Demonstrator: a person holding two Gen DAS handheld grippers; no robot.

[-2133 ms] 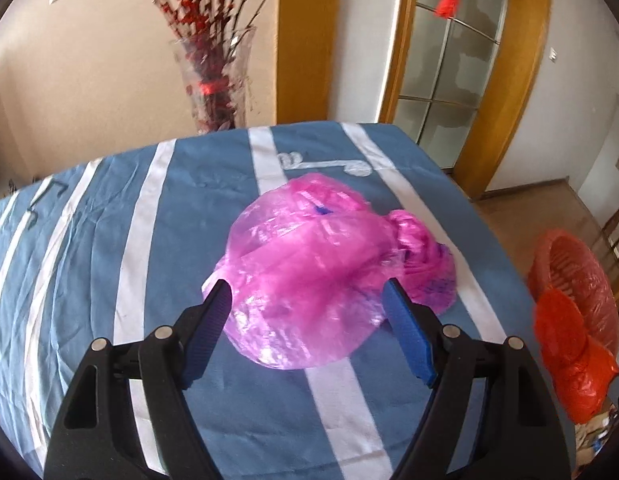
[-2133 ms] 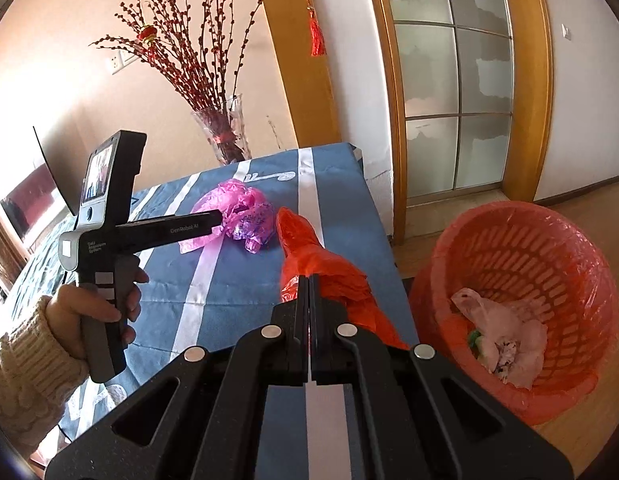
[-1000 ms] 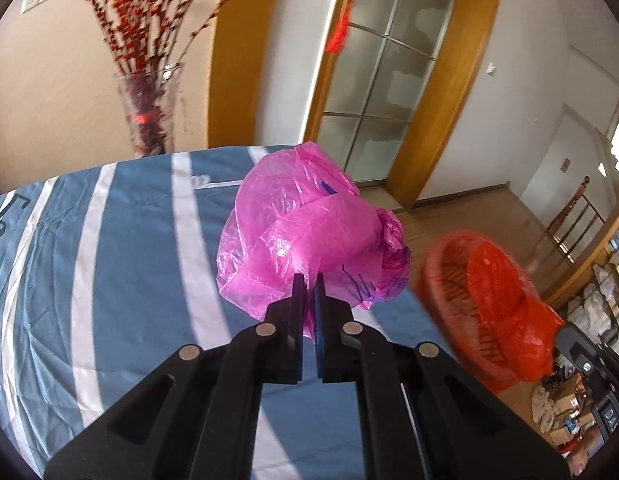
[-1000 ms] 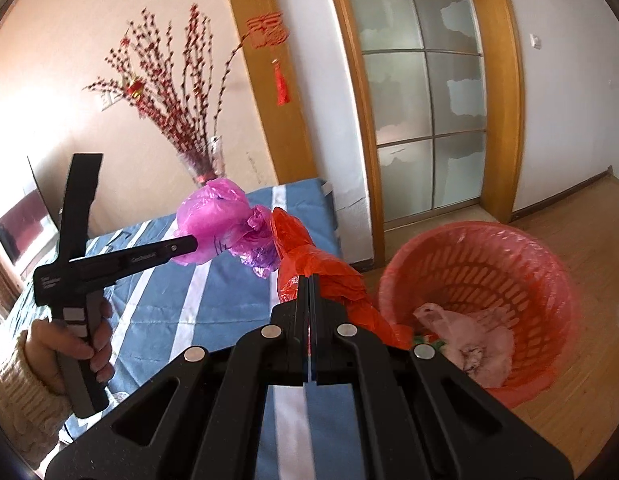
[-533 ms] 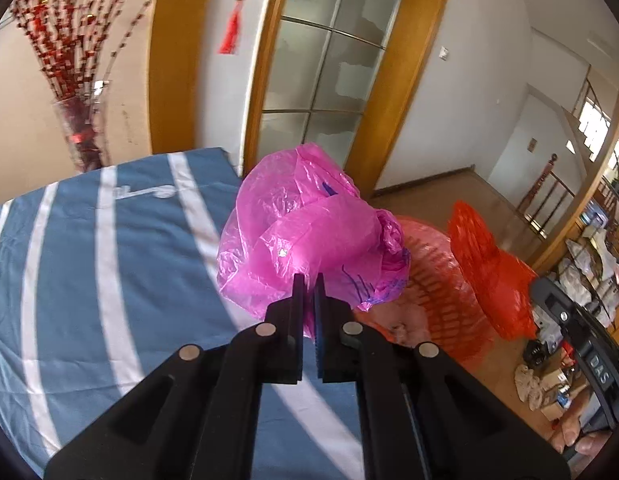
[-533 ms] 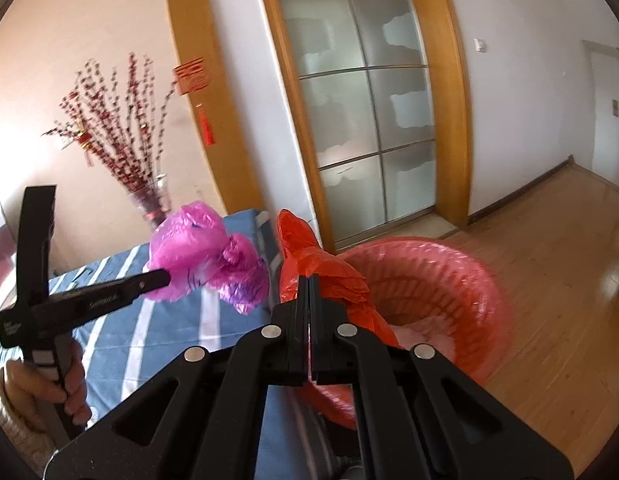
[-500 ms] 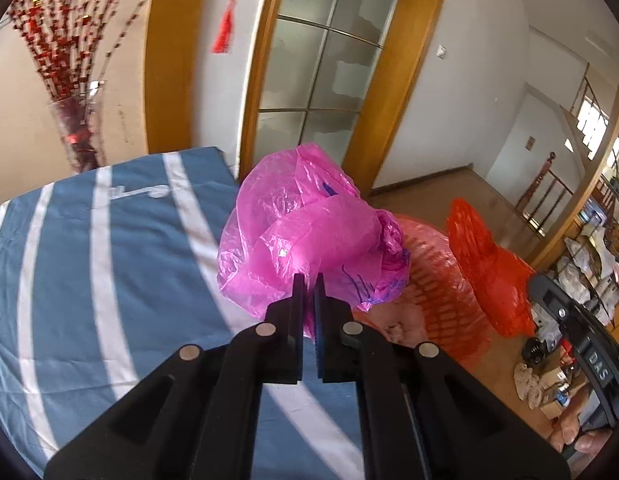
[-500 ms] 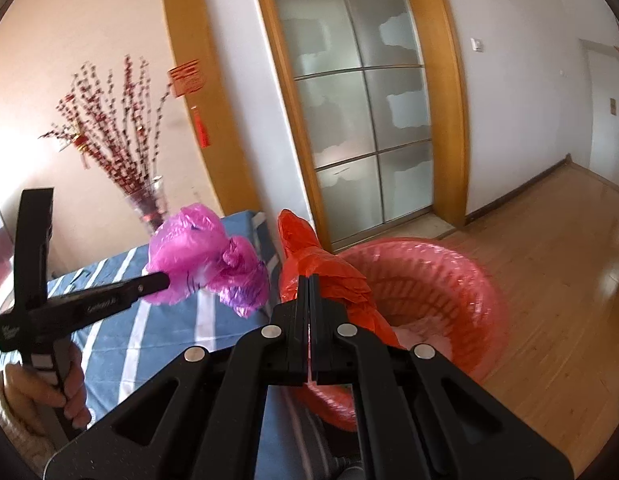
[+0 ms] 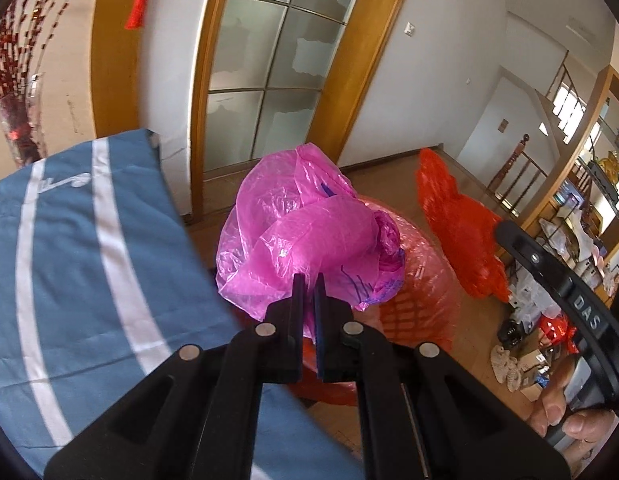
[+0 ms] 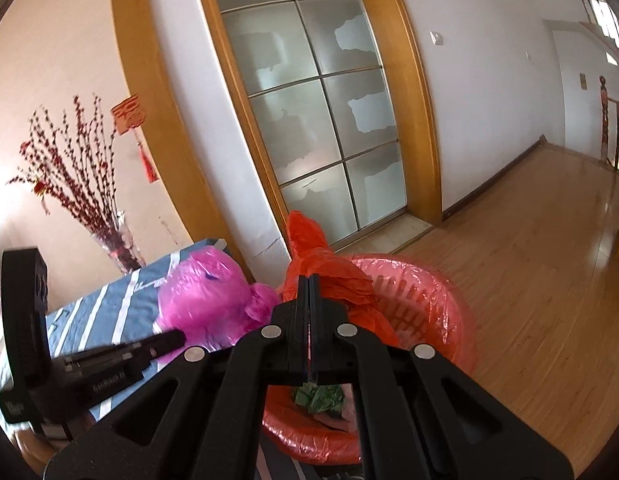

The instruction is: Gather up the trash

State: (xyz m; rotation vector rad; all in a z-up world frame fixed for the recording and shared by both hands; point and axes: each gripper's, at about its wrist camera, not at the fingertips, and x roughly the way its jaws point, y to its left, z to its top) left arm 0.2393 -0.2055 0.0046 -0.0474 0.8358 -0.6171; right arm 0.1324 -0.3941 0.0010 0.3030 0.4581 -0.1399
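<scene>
My left gripper (image 9: 308, 280) is shut on a crumpled pink plastic bag (image 9: 305, 236) and holds it in the air past the table's edge, over the red trash basket (image 9: 421, 304). My right gripper (image 10: 308, 280) is shut on a crumpled orange-red plastic bag (image 10: 321, 264) and holds it above the same basket (image 10: 425, 304). In the left wrist view the orange-red bag (image 9: 457, 236) hangs to the right of the pink one. In the right wrist view the pink bag (image 10: 209, 296) is at the left. Green and pale trash (image 10: 319, 398) lies inside the basket.
The table with a blue, white-striped cloth (image 9: 69, 264) is to the left. A glass vase of red branches (image 10: 117, 248) stands at its far end. A glass door with a wooden frame (image 10: 321, 120) is behind. Wooden floor (image 10: 529, 280) spreads right; clutter (image 9: 525, 344) lies on it.
Both grippers have swung right, away from the table, with their bags. The pink bag is now over the basket rather than over the table's edge.
</scene>
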